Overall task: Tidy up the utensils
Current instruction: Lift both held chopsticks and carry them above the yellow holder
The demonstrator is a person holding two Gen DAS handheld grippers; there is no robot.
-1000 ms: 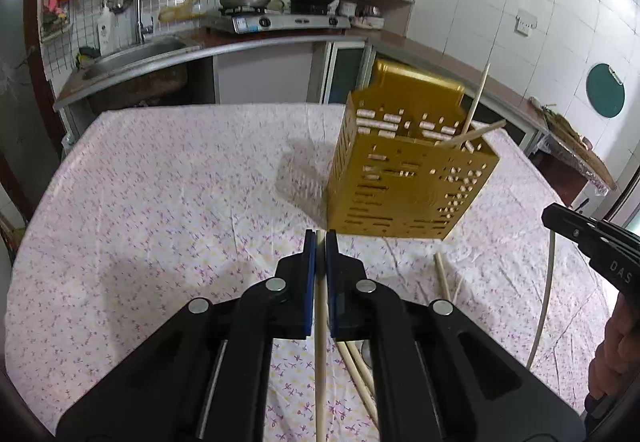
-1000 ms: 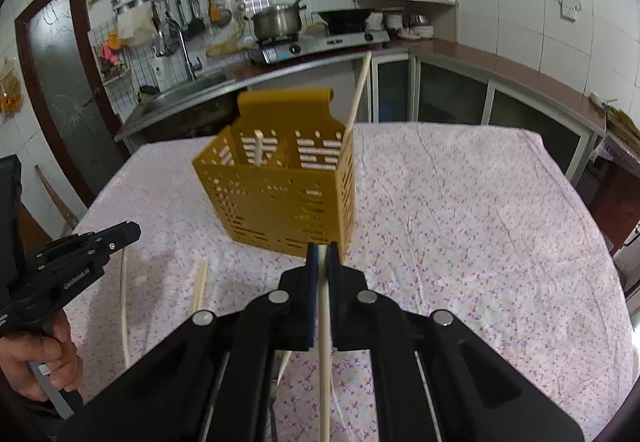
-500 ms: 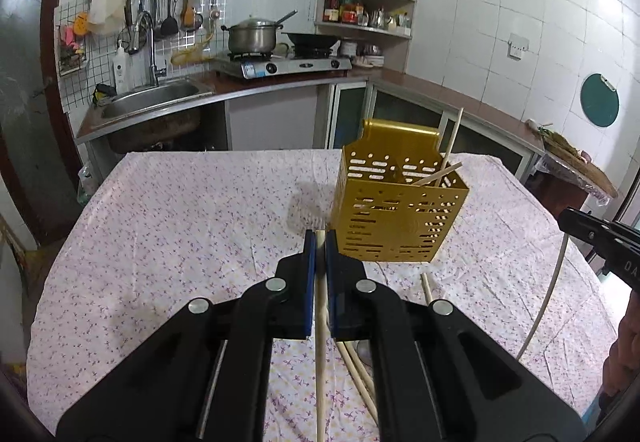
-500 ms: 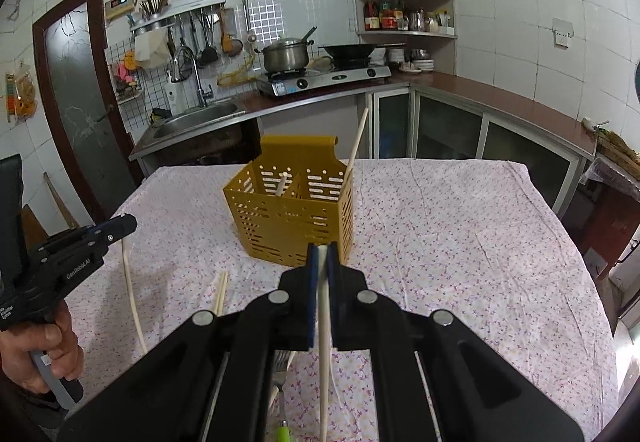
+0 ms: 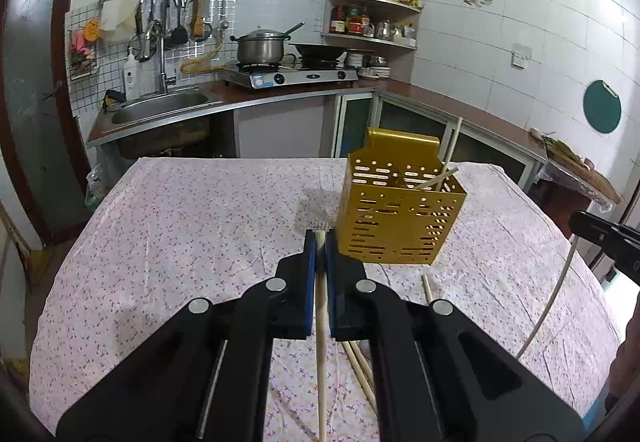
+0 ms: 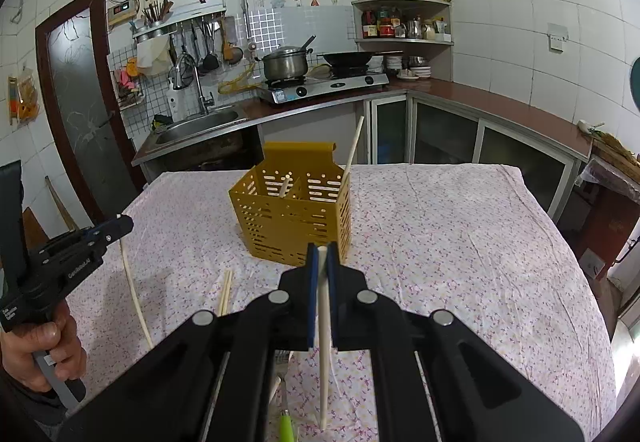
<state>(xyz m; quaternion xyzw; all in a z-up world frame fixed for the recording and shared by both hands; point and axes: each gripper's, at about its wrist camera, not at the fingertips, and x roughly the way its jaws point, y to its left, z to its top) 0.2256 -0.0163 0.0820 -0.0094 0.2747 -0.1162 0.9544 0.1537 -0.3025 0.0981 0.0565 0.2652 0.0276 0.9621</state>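
In the left wrist view the left gripper (image 5: 319, 238) has its jaws clamped on a pale chopstick (image 5: 321, 342) whose lower end runs out of frame at 6 o'clock. The yellow slotted caddy (image 5: 400, 220) stands on the cloth-covered surface (image 5: 192, 218) at 1 o'clock, loose chopsticks (image 5: 362, 366) half hidden behind the gripper body. In the right wrist view the right gripper (image 6: 320, 254) has its jaws clamped on a white chopstick (image 6: 324, 342), the caddy just beyond at 12 o'clock; a green handle (image 6: 286, 424) is cut off at 6 o'clock.
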